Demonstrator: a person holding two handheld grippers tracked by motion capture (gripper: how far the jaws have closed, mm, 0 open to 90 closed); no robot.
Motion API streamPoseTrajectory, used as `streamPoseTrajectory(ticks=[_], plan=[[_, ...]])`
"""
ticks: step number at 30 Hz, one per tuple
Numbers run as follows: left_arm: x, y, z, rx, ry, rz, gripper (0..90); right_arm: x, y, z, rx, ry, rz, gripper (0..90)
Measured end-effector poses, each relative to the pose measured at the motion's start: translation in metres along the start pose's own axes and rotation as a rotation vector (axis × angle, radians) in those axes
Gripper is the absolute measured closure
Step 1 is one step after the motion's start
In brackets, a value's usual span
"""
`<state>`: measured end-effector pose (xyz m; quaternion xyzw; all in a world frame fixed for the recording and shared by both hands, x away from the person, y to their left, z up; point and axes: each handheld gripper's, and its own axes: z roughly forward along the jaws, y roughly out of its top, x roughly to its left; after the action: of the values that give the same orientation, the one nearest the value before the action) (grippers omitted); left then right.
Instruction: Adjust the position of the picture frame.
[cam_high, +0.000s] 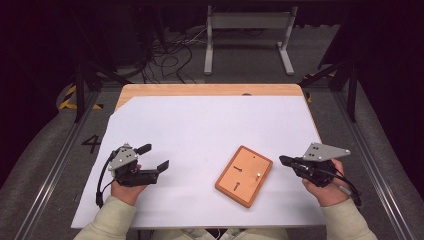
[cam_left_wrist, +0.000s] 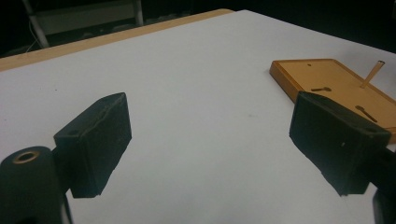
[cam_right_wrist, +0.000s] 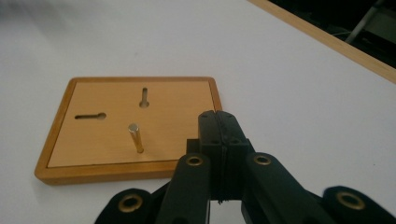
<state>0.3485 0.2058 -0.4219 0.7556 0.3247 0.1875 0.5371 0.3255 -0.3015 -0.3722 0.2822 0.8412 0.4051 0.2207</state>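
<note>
Pegboard work sits in front of me: a small wooden board (cam_high: 244, 175) with a raised rim lies on the white sheet (cam_high: 200, 130) that covers the table, turned at an angle, nearer my right side than my left.

From the high view I see my left gripper (cam_high: 155, 157) resting low at the left of the sheet, well apart from the board, its jaws spread wide with nothing between them. My right gripper (cam_high: 283, 160) sits just right of the board, tip pointing toward it, close to its edge but not touching as far as I can tell.

The right gripper view gives me what the overhead cannot: the two black jaws (cam_right_wrist: 218, 125) are pressed flat together, empty, with no gap. It also shows the board (cam_right_wrist: 93, 140) clearly, with one slim metal peg (cam_right_wrist: 136, 137) standing upright in it and two keyhole-shaped slots (cam_right_wrist: 90, 115) cut into the face, one lying crosswise and one lengthwise. From above the peg is only a pale dot (cam_high: 257, 175).

The left gripper view shows the pads (cam_left_wrist: 95, 142) far apart over bare sheet, and the board (cam_left_wrist: 327, 81) beyond the right-hand pad, the peg (cam_left_wrist: 372, 74) leaning in perspective. The table's wooden edge (cam_left_wrist: 116, 39) runs across the top.
</note>
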Motion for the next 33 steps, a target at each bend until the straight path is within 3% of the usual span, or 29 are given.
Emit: streamPoseTrajectory(ticks=[13,18,33], plan=[[0.0,-0.001,0.001,0.007,0.002,0.002,13.4,0.006,0.005,0.009,0.151,0.074,0.005,90.0],[0.0,-0.001,0.001,0.008,0.003,-0.001,13.4,0.014,0.004,0.019,0.235,0.116,-0.022,90.0],[0.0,-0.001,0.002,0.014,-0.001,-0.002,13.6,0.028,-0.007,0.043,0.38,0.213,-0.08,90.0]])
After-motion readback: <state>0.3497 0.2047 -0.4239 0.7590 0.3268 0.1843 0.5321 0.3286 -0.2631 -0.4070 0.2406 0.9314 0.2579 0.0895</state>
